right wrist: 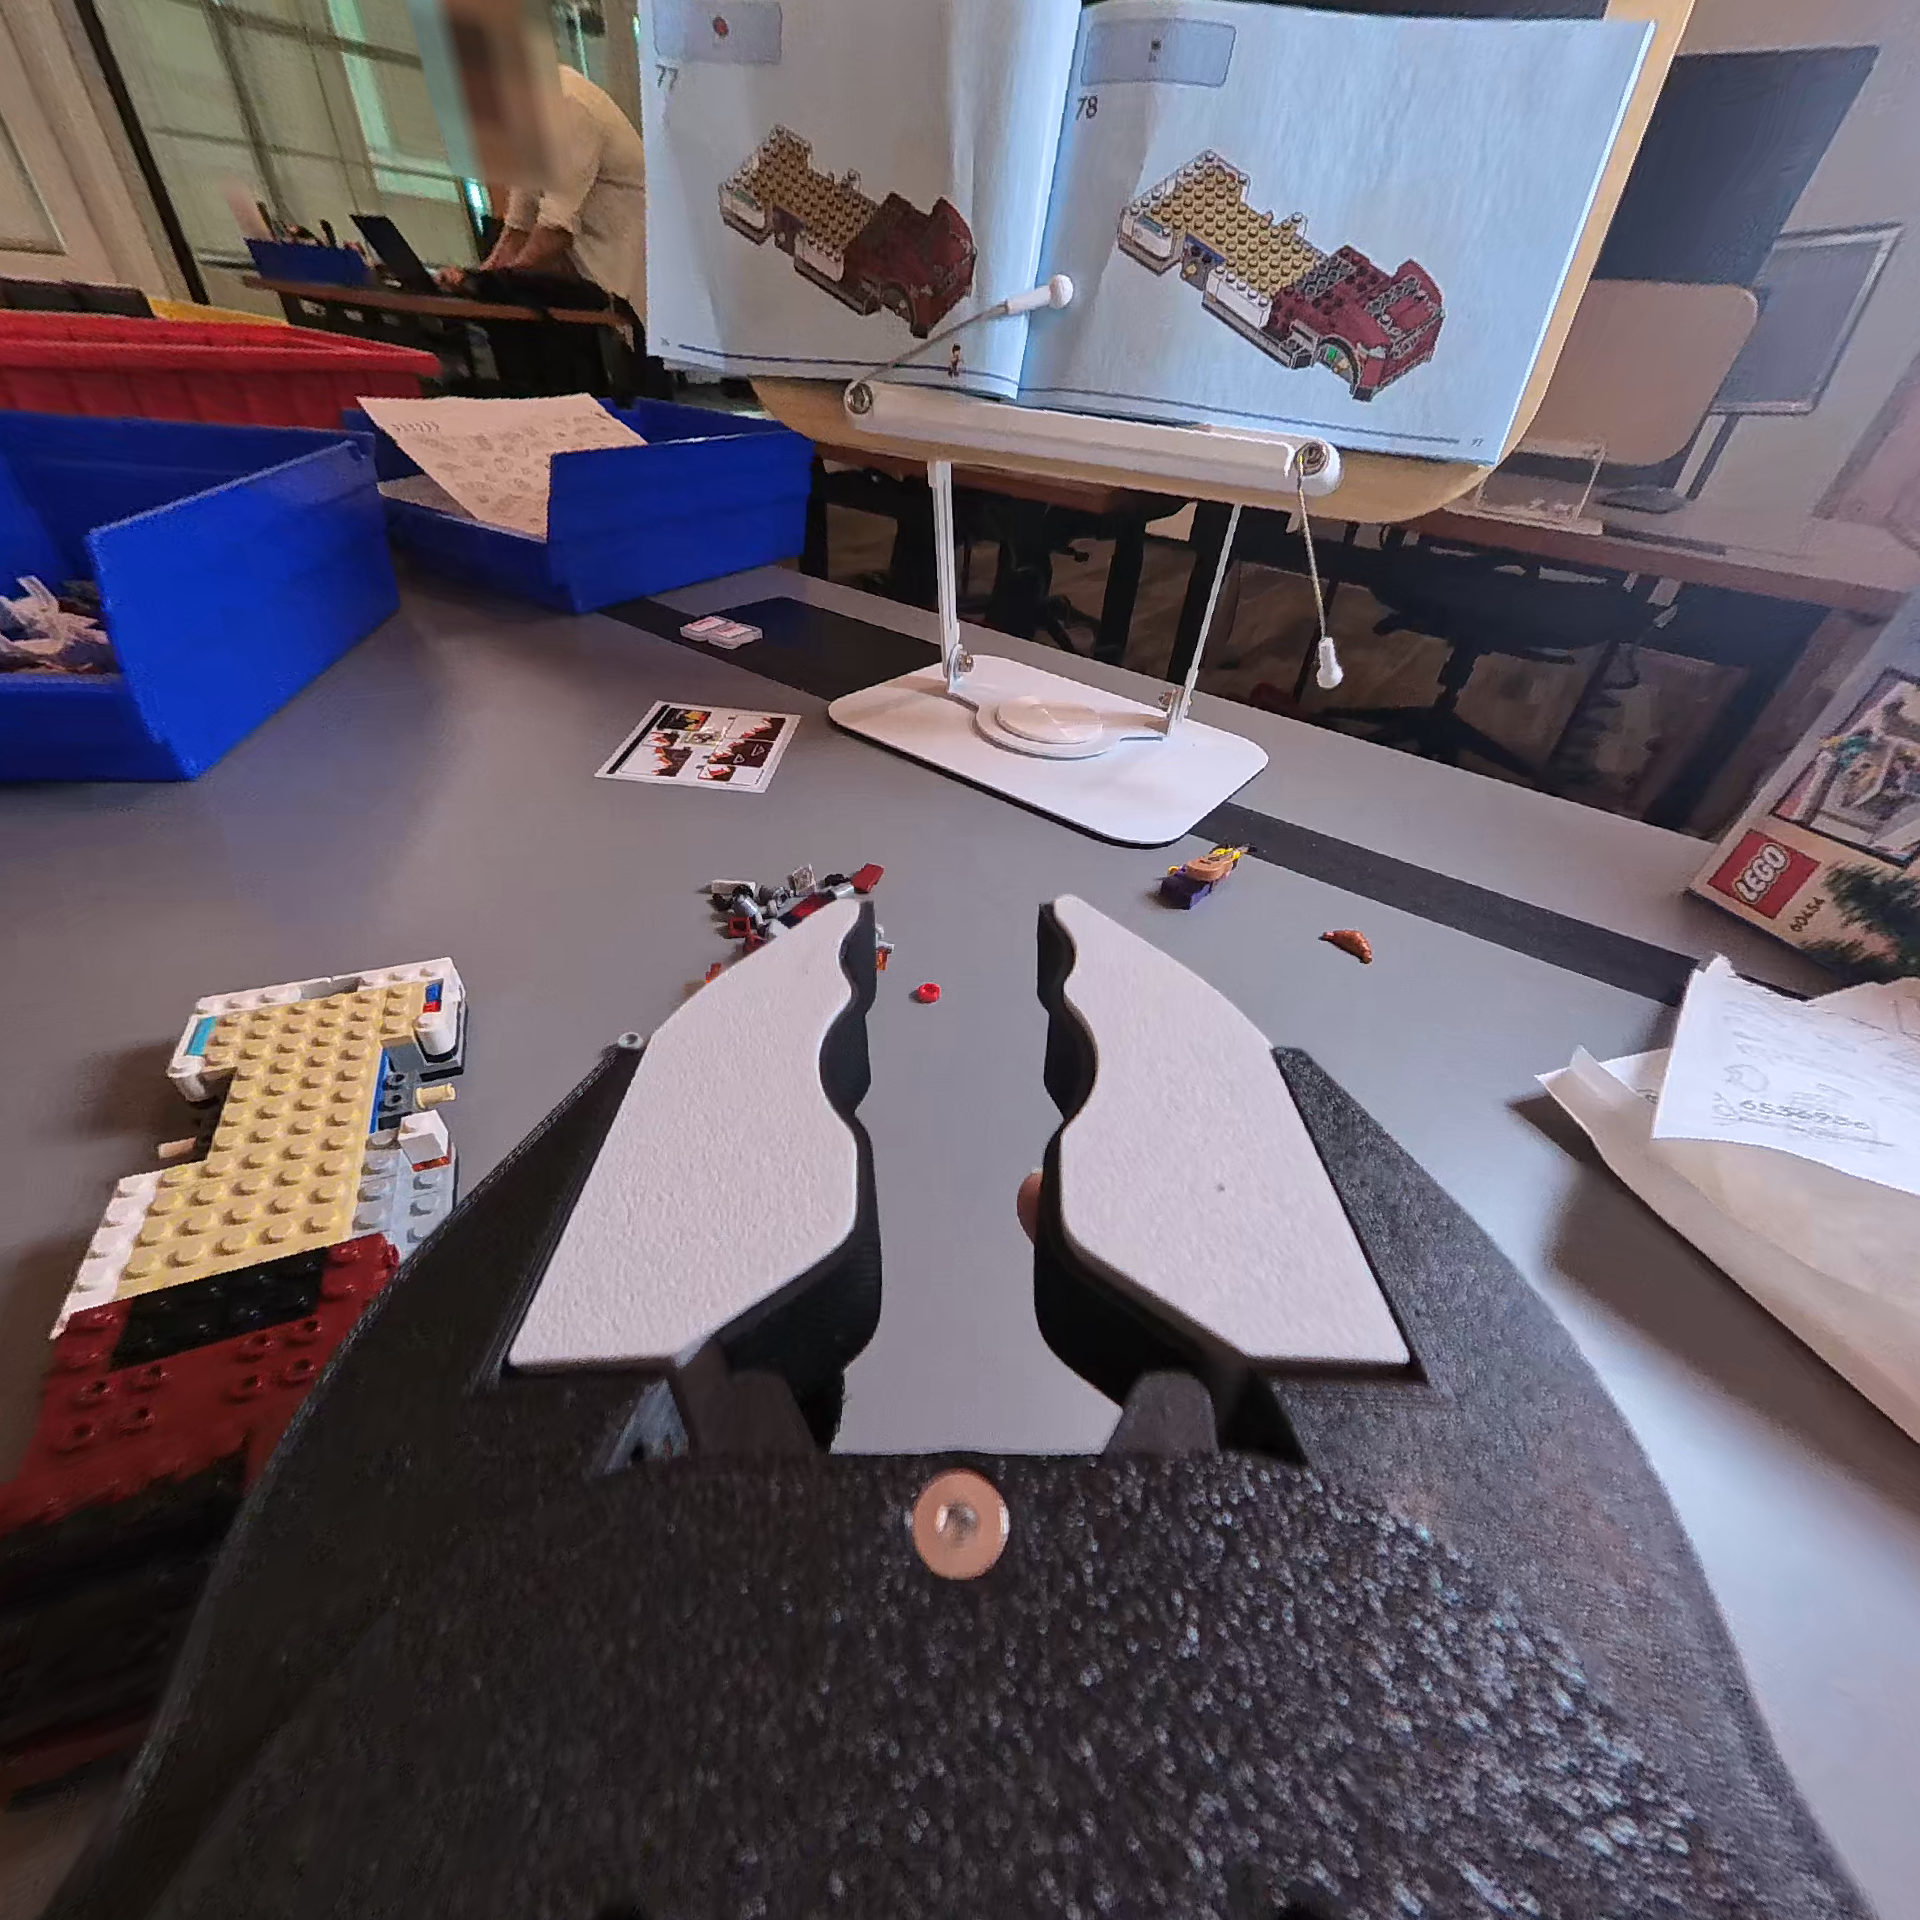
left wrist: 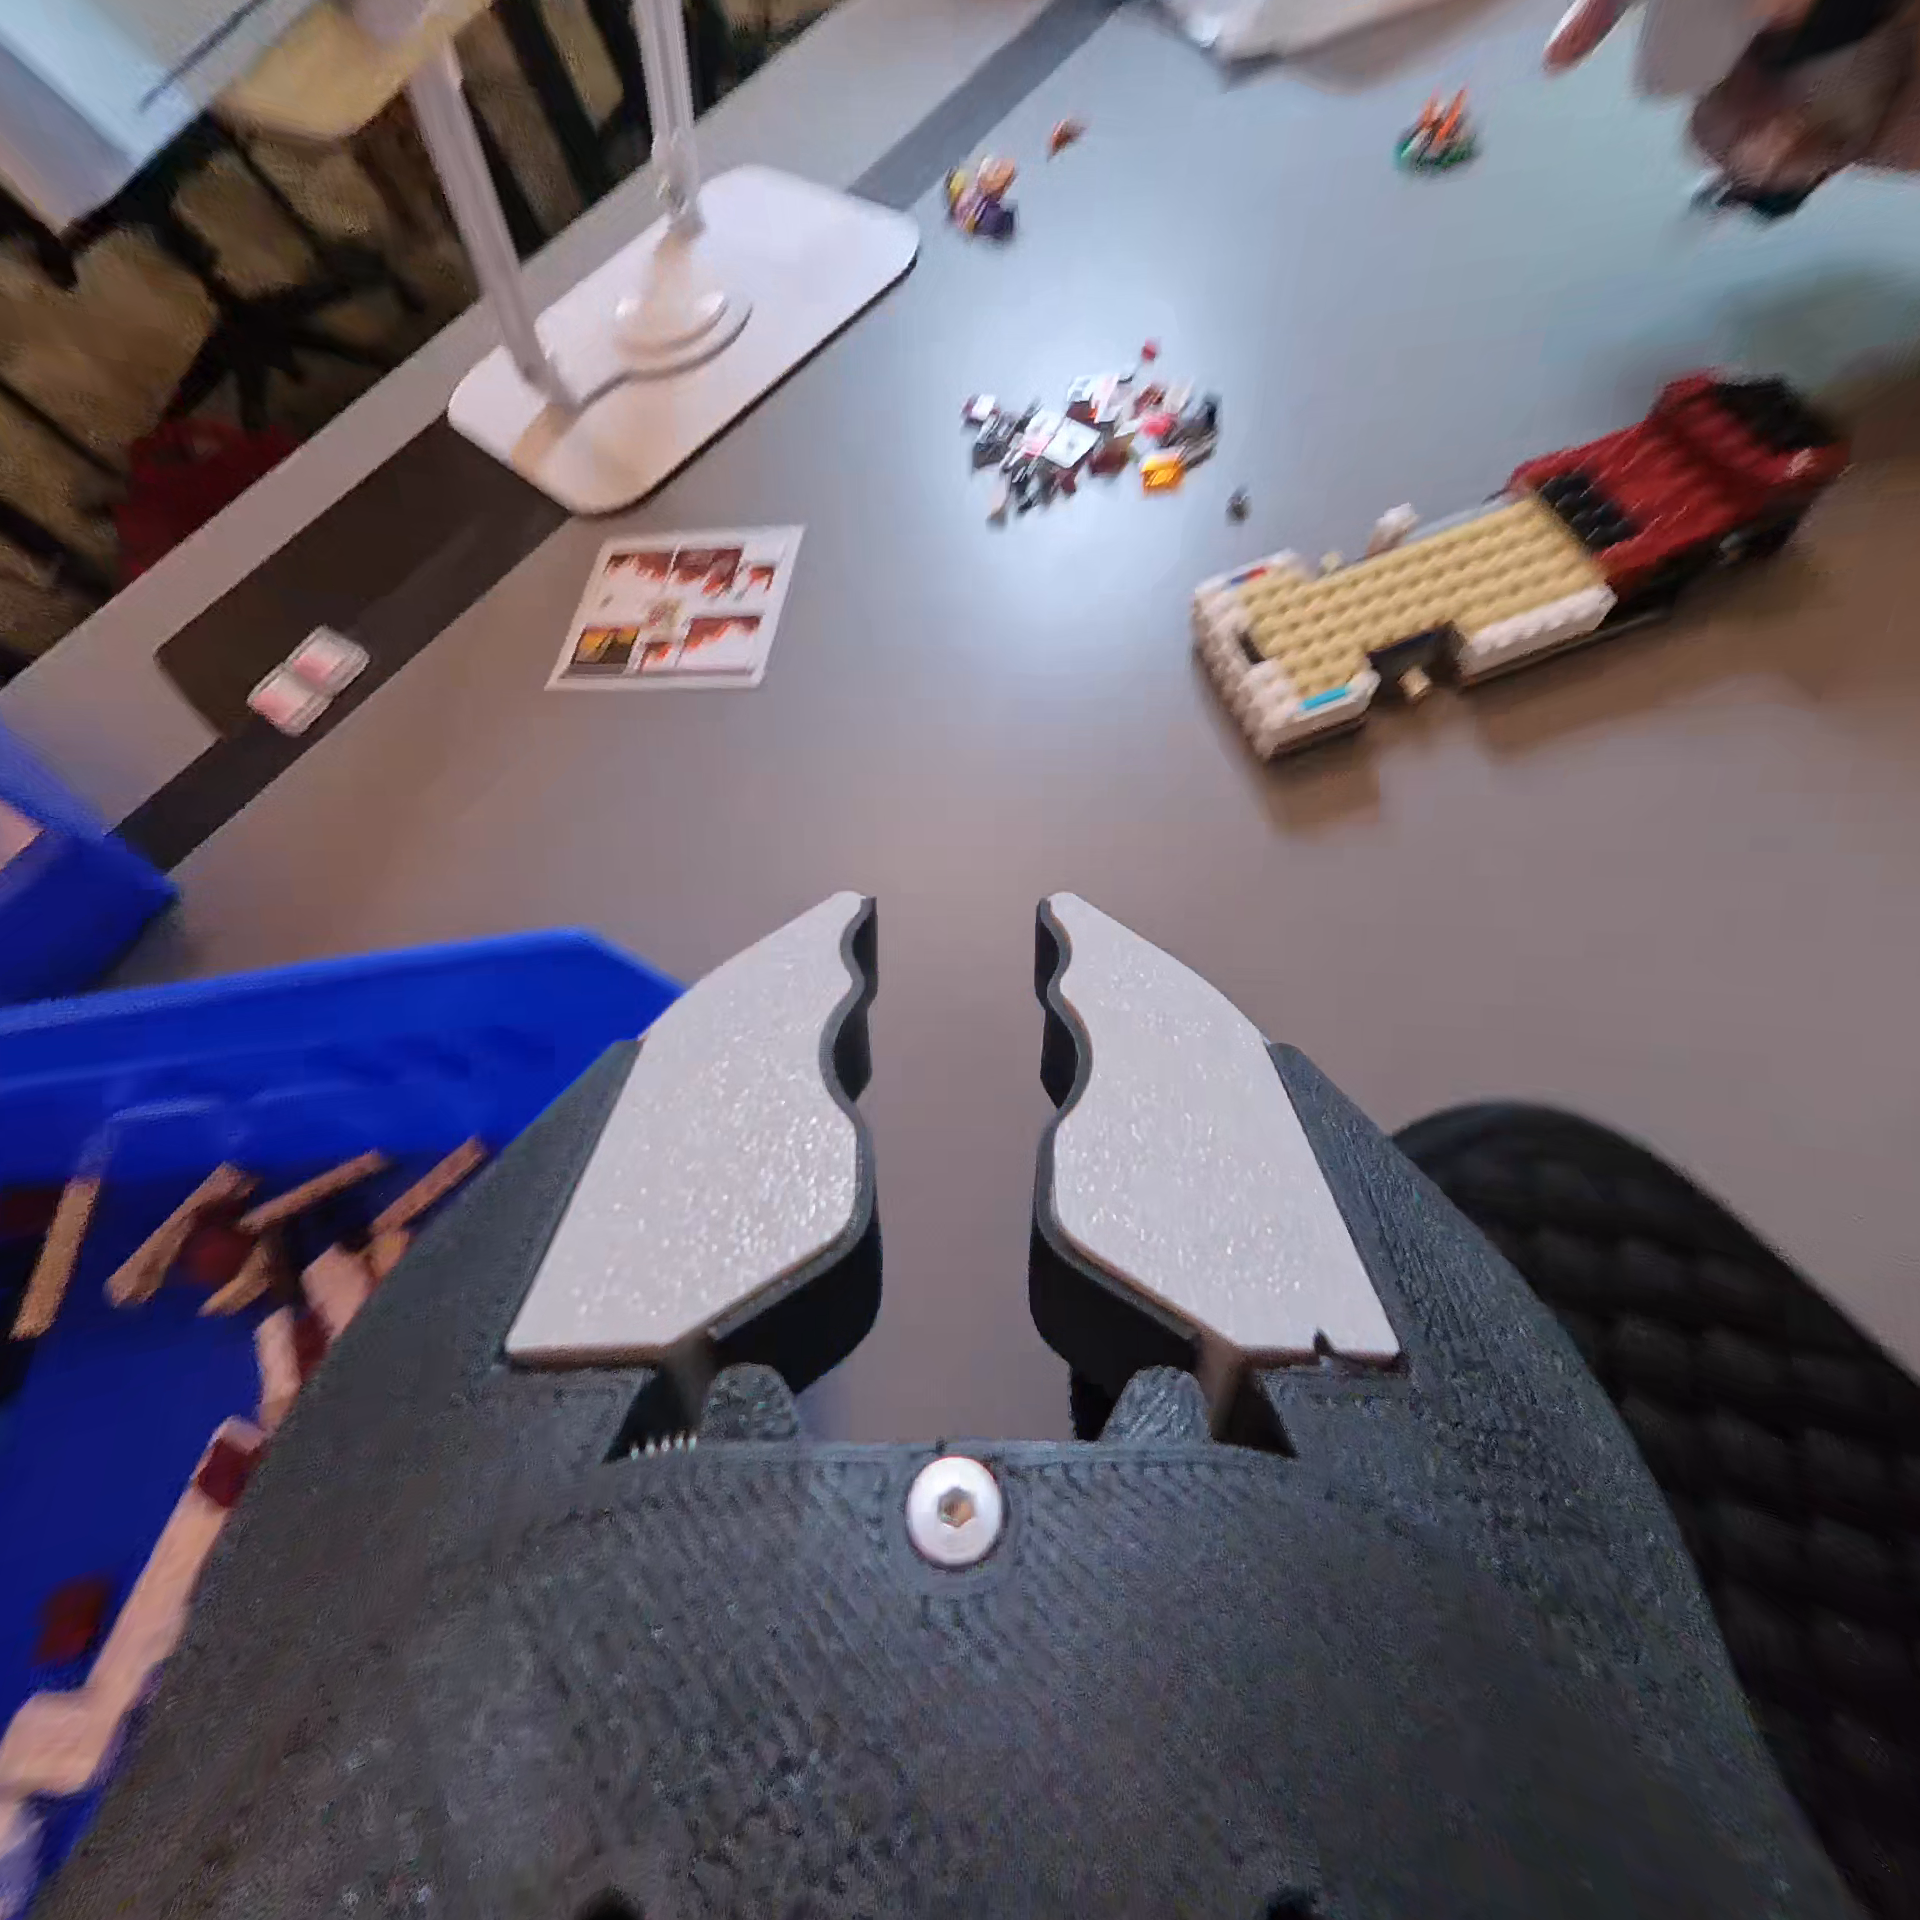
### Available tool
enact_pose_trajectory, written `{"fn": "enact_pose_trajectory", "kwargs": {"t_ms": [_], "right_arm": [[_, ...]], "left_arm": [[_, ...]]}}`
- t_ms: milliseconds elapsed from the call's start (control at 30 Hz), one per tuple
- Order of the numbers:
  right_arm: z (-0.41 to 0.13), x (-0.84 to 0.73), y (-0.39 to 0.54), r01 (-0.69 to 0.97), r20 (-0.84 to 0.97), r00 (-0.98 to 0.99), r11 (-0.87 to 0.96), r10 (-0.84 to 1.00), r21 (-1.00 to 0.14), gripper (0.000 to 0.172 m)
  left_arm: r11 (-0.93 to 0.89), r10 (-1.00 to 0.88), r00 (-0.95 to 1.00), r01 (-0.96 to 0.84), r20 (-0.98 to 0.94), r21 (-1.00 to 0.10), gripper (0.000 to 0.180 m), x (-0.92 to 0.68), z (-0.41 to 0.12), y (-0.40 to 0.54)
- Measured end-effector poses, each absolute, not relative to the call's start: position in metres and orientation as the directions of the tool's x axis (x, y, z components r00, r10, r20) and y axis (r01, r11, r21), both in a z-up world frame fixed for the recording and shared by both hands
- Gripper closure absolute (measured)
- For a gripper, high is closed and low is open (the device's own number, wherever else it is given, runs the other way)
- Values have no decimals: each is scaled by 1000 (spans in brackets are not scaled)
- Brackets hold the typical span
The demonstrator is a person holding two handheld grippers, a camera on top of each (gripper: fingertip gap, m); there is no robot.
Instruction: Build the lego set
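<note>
Left gripper (left wrist: 956,914): fingers parted, nothing between, above grey table (left wrist: 935,790), beside blue bin (left wrist: 260,1039). Right gripper (right wrist: 956,914): fingers parted, bare, over one small red stud (right wrist: 928,993). One brick-built vehicle (right wrist: 270,1132), one loose-piece pile (right wrist: 779,899), one book stand (right wrist: 1049,748), two blue bins (right wrist: 239,582).

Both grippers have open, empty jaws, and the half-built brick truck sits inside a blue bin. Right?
Not quite. The half-built brick truck sits on the grey table, not in a blue bin, as the right wrist view shows. Both the left gripper and right gripper are open and empty.
</note>
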State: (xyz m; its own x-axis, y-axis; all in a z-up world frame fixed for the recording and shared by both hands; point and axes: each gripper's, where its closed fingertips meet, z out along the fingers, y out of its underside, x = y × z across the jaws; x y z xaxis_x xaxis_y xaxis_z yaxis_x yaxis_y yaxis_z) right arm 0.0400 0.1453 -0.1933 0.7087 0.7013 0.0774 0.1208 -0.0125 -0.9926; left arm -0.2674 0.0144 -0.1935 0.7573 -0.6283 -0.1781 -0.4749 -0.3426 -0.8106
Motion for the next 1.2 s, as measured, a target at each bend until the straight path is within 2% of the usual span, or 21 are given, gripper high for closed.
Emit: {"fn": "enact_pose_trajectory", "kwargs": {"t_ms": [133, 267, 367, 500, 667, 933, 1200], "right_arm": [[-199, 35, 144, 132, 77, 698, -22, 712, -991, 142], [-202, 32, 143, 136, 70, 686, -34, 725, -990, 142], [-201, 32, 142, 137, 70, 678, -33, 732, -990, 142], [-201, 32, 141, 137, 64, 666, -38, 743, -990, 143], [-201, 32, 140, 133, 50, 651, -50, 757, -990, 143], [-203, 33, 141, 123, 19, 641, -78, 767, -989, 143], [-209, 31, 140, 152, 24, 635, -94, 772, -984, 145]], "left_arm": [[-224, -646, 757, -303, -92, -926, 155, -200, -190, 30], [-240, -680, 733, -227, -3, -944, 156, -145, -203, 62], [-292, -710, 704, -292, 1, -911, 159, -115, -221, 95], [-457, -744, 660, -381, 110, -804, 166, -89, -261, 134], [-529, -730, 676, -466, 100, -709, 170, -88, -293, 164], [-487, -767, 642, -582, 0, -651, 162, -80, -302, 176], [-456, -805, 592, -641, -20, -618, 171, -74, -302, 175]]}}
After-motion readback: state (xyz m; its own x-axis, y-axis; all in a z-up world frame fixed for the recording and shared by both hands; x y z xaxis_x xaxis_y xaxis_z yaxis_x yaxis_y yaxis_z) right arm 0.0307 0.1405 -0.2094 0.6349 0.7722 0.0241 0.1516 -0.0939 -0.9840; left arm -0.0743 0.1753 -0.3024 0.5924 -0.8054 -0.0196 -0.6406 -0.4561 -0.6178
